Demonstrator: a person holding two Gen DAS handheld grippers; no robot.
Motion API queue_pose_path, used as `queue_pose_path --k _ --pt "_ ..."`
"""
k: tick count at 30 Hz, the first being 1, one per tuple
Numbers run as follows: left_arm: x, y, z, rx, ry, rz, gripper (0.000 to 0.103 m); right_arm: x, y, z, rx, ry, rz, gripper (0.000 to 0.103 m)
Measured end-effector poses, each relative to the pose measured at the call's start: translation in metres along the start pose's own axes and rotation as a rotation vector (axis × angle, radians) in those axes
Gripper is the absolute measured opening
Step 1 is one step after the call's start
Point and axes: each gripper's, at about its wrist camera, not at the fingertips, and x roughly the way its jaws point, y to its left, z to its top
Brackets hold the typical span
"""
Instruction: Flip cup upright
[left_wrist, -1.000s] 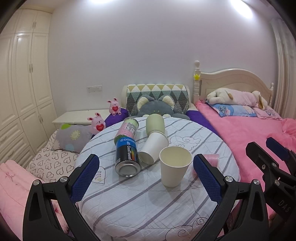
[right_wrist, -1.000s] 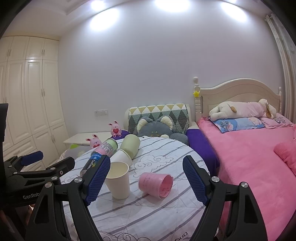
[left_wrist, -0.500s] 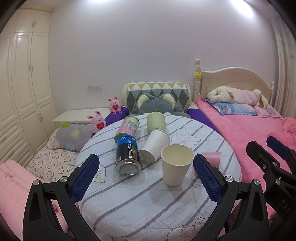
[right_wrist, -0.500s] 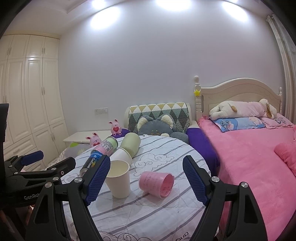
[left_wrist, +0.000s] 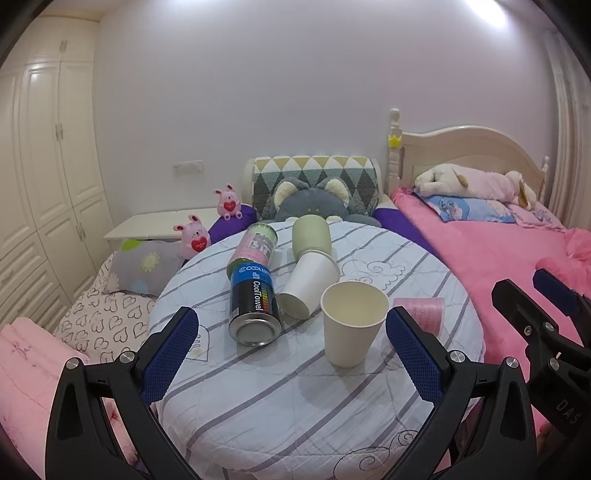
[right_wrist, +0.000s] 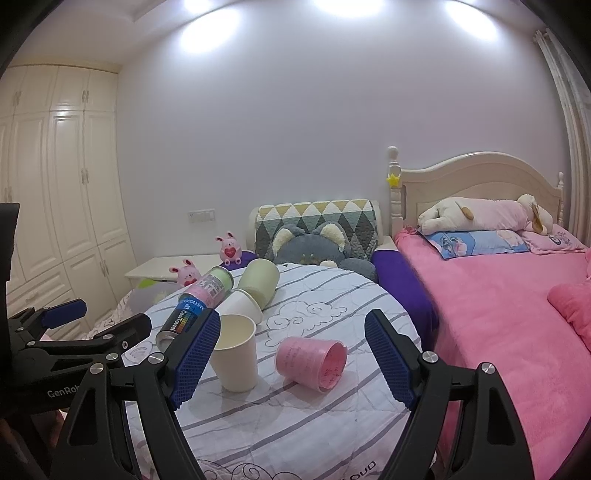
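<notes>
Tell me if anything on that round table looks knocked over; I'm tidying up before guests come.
Several things lie on their sides: the pink cup, a white paper cup, the green cup and two cans. Only one cream paper cup stands upright. Nothing looks spilled on the striped tablecloth.

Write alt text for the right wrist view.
A pink cup lies on its side between the open right gripper fingers, on a round striped table. A cream cup stands upright beside it.
</notes>
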Motion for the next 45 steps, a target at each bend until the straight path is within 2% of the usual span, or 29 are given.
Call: queue_pose_path --k 13,20,27,37,45 --pt "0.019 -0.009 0.013 0.007 0.042 0.043 0.103 0.022 -0.017 0.010 0.016 0.019 0.031 0.082" --pt "0.019 -0.007 0.018 -0.009 0.016 0.055 0.103 0.029 -0.018 0.013 0.012 0.015 0.047 0.082" --pt "0.013 -0.007 0.022 -0.029 -0.049 0.043 0.103 0.027 -0.020 0.015 0.004 -0.006 0.060 0.082" --pt "0.014 -0.011 0.023 -0.014 -0.050 0.048 0.103 0.025 -0.018 0.015 -0.012 -0.025 0.055 0.082" --pt "0.013 -0.018 0.022 0.002 -0.042 0.024 0.103 0.023 -0.020 0.017 -0.014 -0.028 0.047 0.082"
